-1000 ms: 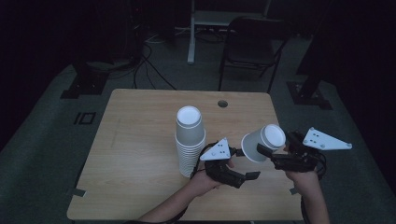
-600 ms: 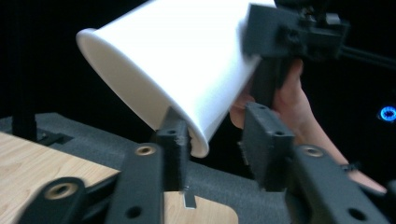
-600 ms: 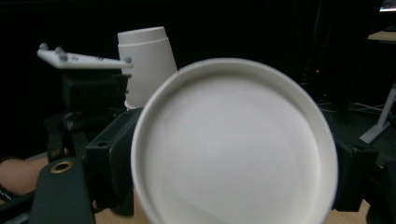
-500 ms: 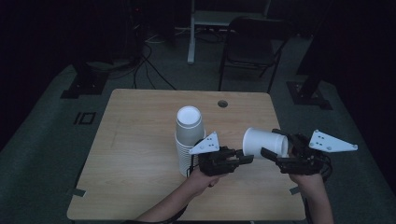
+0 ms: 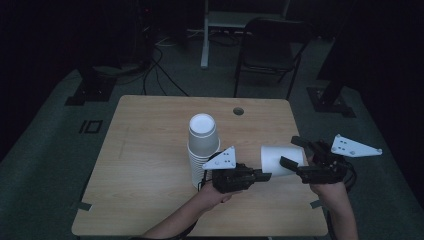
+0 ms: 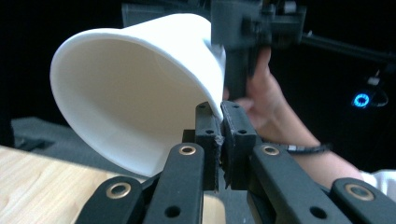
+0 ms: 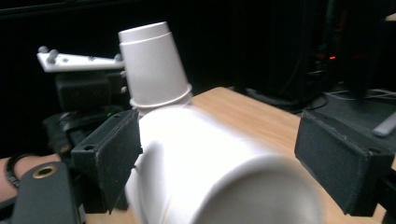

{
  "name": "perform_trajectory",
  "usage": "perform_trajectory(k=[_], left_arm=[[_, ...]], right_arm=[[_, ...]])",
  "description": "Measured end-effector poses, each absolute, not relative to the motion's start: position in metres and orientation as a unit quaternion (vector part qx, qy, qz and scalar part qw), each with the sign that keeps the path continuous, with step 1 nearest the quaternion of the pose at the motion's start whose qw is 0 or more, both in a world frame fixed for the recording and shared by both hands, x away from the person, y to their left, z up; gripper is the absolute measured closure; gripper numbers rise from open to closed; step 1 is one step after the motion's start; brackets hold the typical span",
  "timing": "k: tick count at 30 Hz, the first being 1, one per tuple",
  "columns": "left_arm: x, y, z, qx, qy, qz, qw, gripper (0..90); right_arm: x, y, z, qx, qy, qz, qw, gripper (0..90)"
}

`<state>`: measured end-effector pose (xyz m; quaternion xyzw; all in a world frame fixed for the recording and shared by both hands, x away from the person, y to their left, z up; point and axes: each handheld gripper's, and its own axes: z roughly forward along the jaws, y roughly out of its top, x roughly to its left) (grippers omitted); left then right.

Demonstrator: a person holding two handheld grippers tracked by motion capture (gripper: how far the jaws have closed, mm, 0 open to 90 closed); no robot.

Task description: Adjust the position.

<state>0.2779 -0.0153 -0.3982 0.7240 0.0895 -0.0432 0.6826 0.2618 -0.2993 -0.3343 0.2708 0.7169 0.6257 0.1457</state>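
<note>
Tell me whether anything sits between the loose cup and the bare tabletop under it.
Nothing visible does. The loose cup lies sideways above bare table, its rim pinched by the left hand-held gripper; the cup stack stands aside.

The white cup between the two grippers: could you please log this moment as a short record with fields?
held item: single white cup, lying on its side above the table
left gripper: shut on the cup's rim, having just been closing
right gripper: jaws on either side of the cup, one pad clearly apart from it, having just been opening
cup stack: upside down on the table, beside the left gripper
apparent stage: cup handed from right gripper to left
</note>
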Motion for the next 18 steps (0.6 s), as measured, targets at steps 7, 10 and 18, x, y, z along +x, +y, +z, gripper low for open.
perform_trajectory(k=[7, 10, 18], left_arm=[[0.282, -0.013, -0.397, 0.731, 0.107, -0.043, 0.673, 87.0], [0.282, -0.013, -0.396, 0.735, 0.111, -0.039, 0.668, 87.0], [0.284, -0.013, -0.393, 0.736, 0.127, -0.038, 0.663, 87.0]], right_arm=[[0.261, -0.301, -0.337, 0.267, 0.73, 0.606, 0.167, 27.7], [0.261, -0.303, -0.342, 0.269, 0.729, 0.608, 0.161, 29.7], [0.261, -0.304, -0.358, 0.274, 0.743, 0.597, 0.13, 33.4]])
